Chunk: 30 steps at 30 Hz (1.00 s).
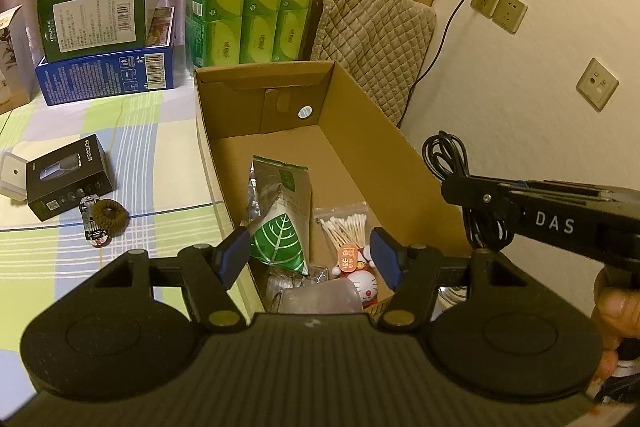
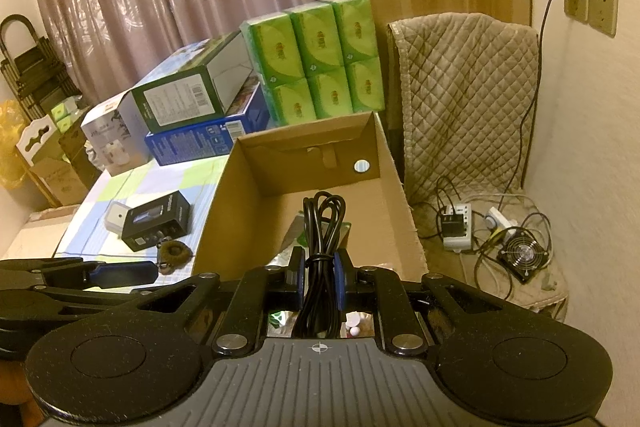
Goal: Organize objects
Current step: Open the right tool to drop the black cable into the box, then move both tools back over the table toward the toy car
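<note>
An open cardboard box stands on the checked tablecloth. Inside it lie a silver packet with a green leaf, a bag of cotton swabs, a small white cat toy and some clear plastic. My left gripper hovers open over the box's near end; its pads touch nothing, and the leaf packet lies just below the left pad. My right gripper is shut on a bundled black cable, held above the box's right wall.
Left of the box lie a black product box, a brown hair tie, a toy car and a white block. Green tissue packs and stacked cartons stand behind. A quilt-covered chair holds a power strip and fan.
</note>
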Each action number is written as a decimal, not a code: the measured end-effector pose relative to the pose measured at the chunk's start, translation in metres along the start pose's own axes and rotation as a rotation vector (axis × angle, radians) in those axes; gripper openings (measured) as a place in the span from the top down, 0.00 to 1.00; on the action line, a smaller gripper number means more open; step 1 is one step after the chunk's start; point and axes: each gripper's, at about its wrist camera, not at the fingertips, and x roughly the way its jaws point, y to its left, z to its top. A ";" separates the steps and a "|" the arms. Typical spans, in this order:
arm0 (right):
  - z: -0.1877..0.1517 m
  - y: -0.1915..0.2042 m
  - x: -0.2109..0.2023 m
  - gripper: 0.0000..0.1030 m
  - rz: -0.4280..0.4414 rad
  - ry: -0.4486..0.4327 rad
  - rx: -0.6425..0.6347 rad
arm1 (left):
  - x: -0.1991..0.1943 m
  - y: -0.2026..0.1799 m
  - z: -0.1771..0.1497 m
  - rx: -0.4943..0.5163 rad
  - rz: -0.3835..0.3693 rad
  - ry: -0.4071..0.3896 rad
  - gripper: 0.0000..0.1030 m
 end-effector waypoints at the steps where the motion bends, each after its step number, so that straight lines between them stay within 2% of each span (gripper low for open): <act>1: 0.000 0.000 0.001 0.89 0.001 0.002 0.000 | -0.001 0.000 0.000 0.000 0.001 -0.001 0.41; 7: 0.003 0.001 0.008 0.89 0.002 0.000 0.018 | -0.006 0.006 0.002 0.003 0.025 -0.021 0.41; 10: 0.007 -0.003 0.013 0.88 0.040 -0.021 0.062 | -0.007 0.013 0.003 -0.008 0.034 -0.025 0.41; 12: 0.009 -0.008 0.013 0.63 0.053 -0.032 0.097 | -0.008 0.017 0.003 -0.015 0.035 -0.026 0.41; 13: 0.009 -0.010 0.011 0.32 0.051 -0.050 0.108 | -0.008 0.018 0.003 -0.016 0.039 -0.026 0.41; 14: 0.008 -0.011 0.007 0.25 0.048 -0.075 0.118 | -0.009 0.020 0.002 -0.013 0.046 -0.027 0.41; 21: -0.001 -0.015 -0.008 0.25 0.040 -0.071 0.136 | -0.014 0.028 -0.005 -0.029 0.063 -0.026 0.40; 30: -0.017 -0.001 -0.032 0.25 0.035 -0.082 0.138 | -0.033 0.031 -0.020 -0.053 0.073 -0.029 0.32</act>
